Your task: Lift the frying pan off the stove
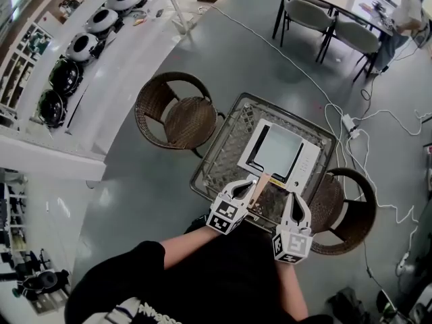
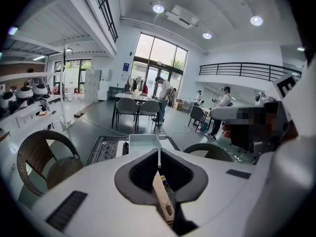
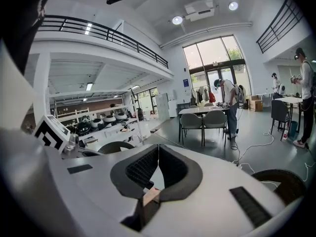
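Nearest, the left gripper (image 1: 247,186) and right gripper (image 1: 292,200) both have their jaws pressed together on nothing. They flank the pale wooden handle (image 1: 260,193) of the square grey frying pan (image 1: 277,148), which sits on the flat white stove (image 1: 309,166). Closed tips could knock that handle, skidding the pan toward the dark-framed table's rim (image 1: 210,144).

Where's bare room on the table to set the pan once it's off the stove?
Widest bare patch: table strip between the stove and the rim by the left wicker chair. Crowded: near edge, pan handle, left hand-held gripper, right hand-held gripper.
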Available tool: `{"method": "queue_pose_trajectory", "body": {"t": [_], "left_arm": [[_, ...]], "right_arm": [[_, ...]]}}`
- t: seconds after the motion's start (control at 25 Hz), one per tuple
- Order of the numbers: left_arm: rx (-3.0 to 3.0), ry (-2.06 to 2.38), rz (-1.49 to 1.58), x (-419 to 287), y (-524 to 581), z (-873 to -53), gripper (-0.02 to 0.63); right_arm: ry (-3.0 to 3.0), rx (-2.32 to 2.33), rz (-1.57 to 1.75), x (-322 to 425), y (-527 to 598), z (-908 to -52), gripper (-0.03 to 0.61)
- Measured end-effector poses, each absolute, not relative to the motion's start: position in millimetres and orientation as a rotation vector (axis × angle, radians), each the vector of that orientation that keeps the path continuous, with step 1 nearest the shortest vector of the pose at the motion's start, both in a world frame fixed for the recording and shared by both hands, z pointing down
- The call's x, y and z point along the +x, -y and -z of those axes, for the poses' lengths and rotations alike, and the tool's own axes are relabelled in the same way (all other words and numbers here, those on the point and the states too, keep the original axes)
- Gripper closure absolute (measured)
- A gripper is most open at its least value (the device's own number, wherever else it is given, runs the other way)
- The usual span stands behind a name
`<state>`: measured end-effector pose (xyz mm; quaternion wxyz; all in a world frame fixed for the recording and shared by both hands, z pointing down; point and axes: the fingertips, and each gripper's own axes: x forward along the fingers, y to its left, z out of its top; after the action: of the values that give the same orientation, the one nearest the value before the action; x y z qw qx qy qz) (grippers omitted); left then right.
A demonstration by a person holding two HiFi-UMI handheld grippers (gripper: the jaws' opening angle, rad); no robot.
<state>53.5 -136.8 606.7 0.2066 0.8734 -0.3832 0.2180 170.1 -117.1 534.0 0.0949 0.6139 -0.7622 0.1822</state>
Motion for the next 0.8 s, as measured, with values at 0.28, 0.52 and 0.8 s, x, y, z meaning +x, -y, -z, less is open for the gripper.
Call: {"method": "queue_pose_trajectory", "body": {"t": [0.28, 0.52, 0.8], "left_arm": [[2.385, 1.053, -0.673, 67.5, 146.2, -633.2, 0.574], [2.251, 0.971, -0.745, 80.2, 150.3, -679.0, 0.444], [2.164, 0.857, -0.902, 96.0, 143.1, -741.5, 0.353]], "right_arm": [[2.245, 1.794, -0.589, 181.1, 124.7, -552.1, 0.548], [2.189, 1.800, -0.664, 201.0, 132.0, -580.2, 0.548], [2.177, 1.783, -0.700, 208.8, 134.1, -591.6, 0.548]]}}
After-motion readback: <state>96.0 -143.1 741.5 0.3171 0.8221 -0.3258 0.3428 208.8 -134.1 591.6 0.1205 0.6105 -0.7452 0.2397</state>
